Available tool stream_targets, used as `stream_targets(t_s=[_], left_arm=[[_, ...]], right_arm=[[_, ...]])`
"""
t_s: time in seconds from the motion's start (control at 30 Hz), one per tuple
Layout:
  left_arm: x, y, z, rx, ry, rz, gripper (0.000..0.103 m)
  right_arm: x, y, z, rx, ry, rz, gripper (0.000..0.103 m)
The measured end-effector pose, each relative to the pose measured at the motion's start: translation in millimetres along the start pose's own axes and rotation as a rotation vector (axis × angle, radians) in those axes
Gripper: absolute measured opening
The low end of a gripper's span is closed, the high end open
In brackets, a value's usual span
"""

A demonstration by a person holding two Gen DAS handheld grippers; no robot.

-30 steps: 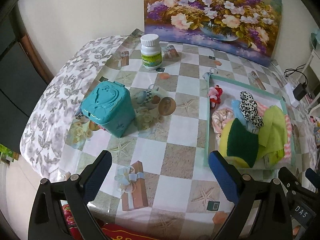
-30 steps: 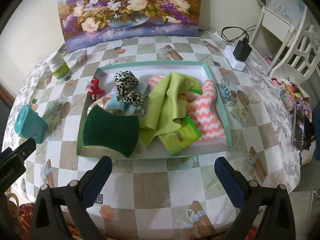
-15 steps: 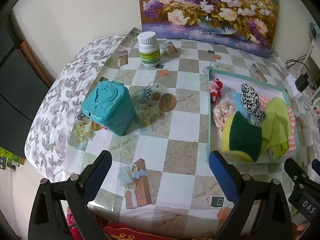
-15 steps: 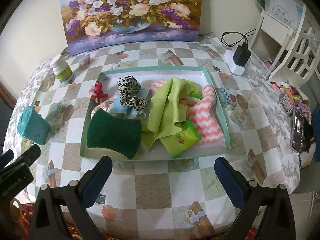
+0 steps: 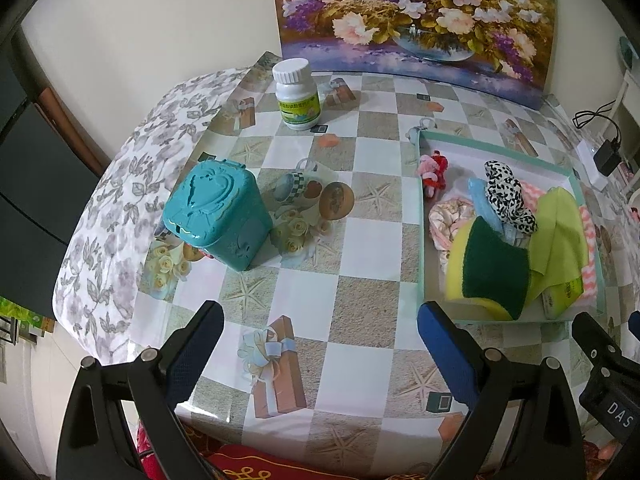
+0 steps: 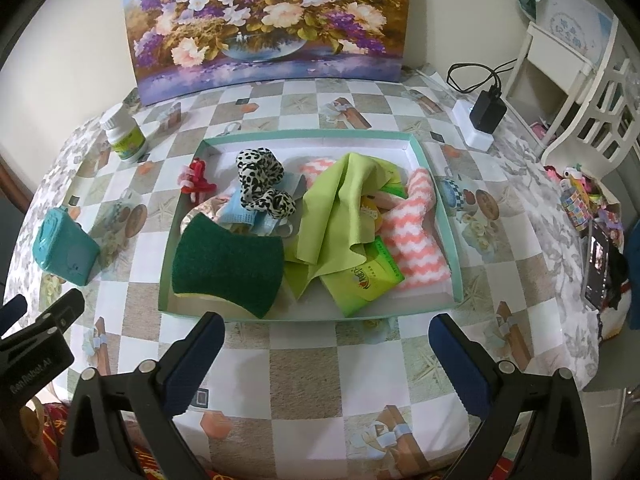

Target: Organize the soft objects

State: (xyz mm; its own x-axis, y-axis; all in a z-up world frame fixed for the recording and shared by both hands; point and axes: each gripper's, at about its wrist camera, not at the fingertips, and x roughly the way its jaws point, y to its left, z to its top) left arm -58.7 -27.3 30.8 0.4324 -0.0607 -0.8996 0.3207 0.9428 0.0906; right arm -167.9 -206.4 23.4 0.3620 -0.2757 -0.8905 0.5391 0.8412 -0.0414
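Both grippers are hanging over the near edge of the table, each with its jaws standing wide and nothing between them. The left gripper is facing a broad stretch of bare checkered cloth, and the right gripper is facing a narrower bare strip between the table edge and the near wall of the teal tray.

The soft things are all lying inside that tray, piled toward its near and middle parts, while the far strip of its white floor is showing bare. The green sponge is sitting in the near-left corner, its long axis running along the tray's near wall, one end tipped up on the things behind it. The lime cloth is draping across the middle, and the pink zigzag towel is lying beside it with its length pointing from the near right toward the far wall. The leopard scrunchie is resting on top of a blue mask.

From the left wrist view, the teal box and the white bottle are standing well apart on the left half of the table, with open cloth between them and the tray. The right wrist view is showing what the other barely catches: the black charger near the far right corner and a white chair beyond the table's right edge.
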Motion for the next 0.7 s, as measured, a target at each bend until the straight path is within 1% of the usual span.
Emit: stream_targets(t_s=[0.7], left_arm=[[2.1,1.6,0.0,-0.002,0.006,-0.001,0.098]], right_arm=[[3.6,-1.4,0.8,-0.003,0.007,-0.007,0.103]])
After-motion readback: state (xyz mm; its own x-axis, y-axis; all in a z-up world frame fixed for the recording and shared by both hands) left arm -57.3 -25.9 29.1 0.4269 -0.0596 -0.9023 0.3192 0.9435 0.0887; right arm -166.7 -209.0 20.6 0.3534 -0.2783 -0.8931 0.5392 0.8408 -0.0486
